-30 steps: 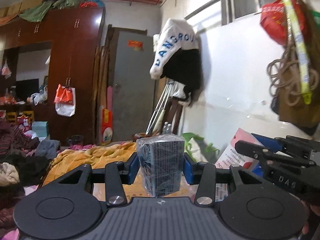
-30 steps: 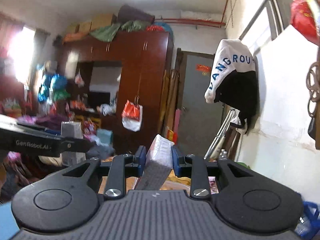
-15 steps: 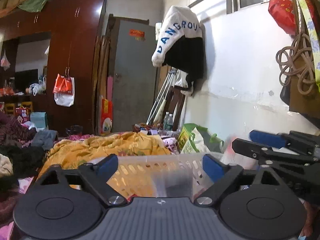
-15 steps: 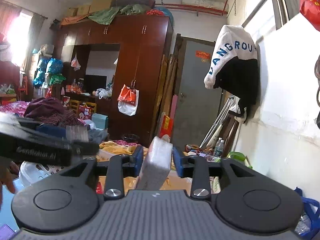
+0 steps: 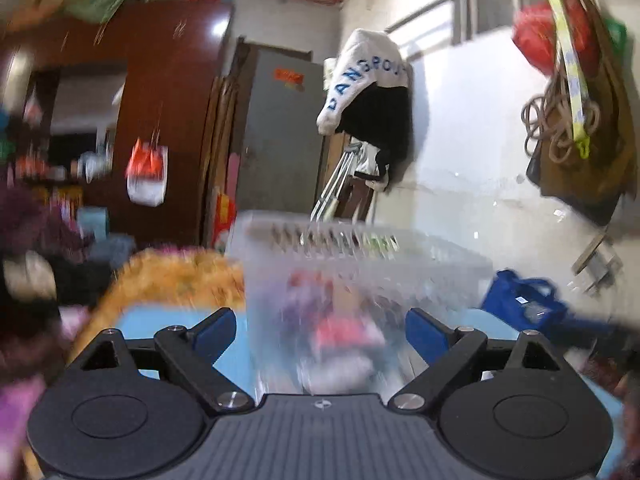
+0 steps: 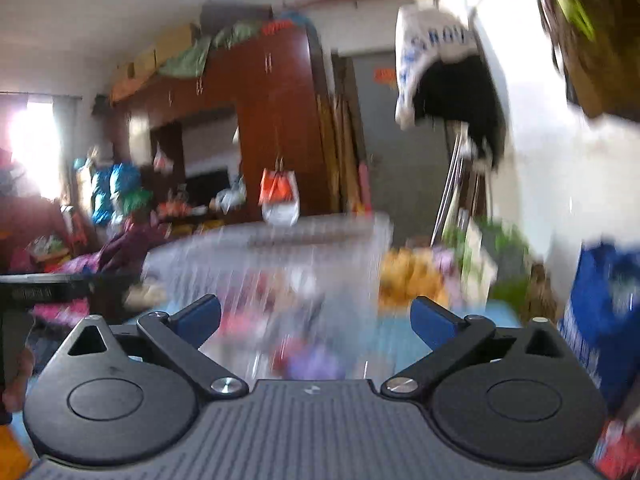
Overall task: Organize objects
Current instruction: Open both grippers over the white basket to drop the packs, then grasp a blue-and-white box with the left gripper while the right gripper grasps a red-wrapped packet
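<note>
Both claws, left (image 5: pixel 320 330) and right (image 6: pixel 316 318), gape empty before a blurred, perhaps filled basket (image 5: pixel 360 248).

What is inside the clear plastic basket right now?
Through the clear plastic basket show blurred red, pink, purple and white items. Motion blur and the wall hide what they are and the basket's bottom.

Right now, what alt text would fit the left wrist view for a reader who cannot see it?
The left tool is open and empty, facing a clear plastic basket of blurred colourful items on a blue surface. Behind are an orange blanket, a grey door and a white wall.
</note>
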{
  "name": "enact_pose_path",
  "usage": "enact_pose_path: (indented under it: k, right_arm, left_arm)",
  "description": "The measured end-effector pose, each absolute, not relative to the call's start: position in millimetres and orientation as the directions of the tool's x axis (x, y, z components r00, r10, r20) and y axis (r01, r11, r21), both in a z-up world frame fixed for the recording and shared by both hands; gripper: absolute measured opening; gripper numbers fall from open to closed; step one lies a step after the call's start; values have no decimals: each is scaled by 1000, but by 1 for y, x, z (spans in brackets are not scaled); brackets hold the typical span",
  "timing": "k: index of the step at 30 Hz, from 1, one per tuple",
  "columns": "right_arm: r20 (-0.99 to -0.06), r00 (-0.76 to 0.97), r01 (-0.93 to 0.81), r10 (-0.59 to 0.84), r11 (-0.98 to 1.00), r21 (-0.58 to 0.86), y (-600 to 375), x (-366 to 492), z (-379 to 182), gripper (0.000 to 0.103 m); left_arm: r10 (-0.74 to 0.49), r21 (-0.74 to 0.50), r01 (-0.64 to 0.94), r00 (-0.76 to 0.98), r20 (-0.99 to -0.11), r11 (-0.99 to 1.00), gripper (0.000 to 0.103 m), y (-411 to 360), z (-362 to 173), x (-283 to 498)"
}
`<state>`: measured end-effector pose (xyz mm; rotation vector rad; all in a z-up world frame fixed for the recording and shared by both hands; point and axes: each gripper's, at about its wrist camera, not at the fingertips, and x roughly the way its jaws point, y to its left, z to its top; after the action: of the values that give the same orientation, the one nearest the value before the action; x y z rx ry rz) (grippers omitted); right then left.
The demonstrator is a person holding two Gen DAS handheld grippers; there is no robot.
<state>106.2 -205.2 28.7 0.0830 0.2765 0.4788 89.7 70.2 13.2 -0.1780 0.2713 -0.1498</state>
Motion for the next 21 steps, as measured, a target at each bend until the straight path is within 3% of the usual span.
enact_pose_path:
  k: [2, 6, 15, 18, 19, 20, 21]
  right_arm:
    - [-314, 815, -455, 487, 874, 174, -204, 105, 13, 99]
    - [-384, 780, -479, 494, 866, 140, -190, 114, 7, 57]
    - [-426, 756, -496, 496, 860, 120, -182, 118, -1, 57]
    - [-429, 751, -505, 502, 855, 118, -179, 115, -5, 51]
    - [-419, 753, -507, 507, 853, 121, -180, 114, -5, 51]
    - [-409, 759, -508, 507, 854, 115, -180, 112, -5, 51]
    - [-401, 766, -506, 502, 856, 104, -180, 110, -5, 51]
  left_arm:
    - [-173, -234, 110, 947, -272, 966, 94, 76, -2, 82]
    - [-122, -183, 64, 938, -324, 981, 94, 72, -12, 85]
    - [-97, -136, 43, 903, -420, 990, 92, 62, -26, 100]
    - [-68, -106, 24, 901, -429, 994, 86, 59, -28, 99]
    - [-57, -103, 14, 901, -431, 995, 77, 59, -28, 99]
    - [-55, -105, 10, 898, -437, 994, 60, 60, -29, 99]
    - [-68, -114, 18, 893, -445, 993, 53, 62, -31, 100]
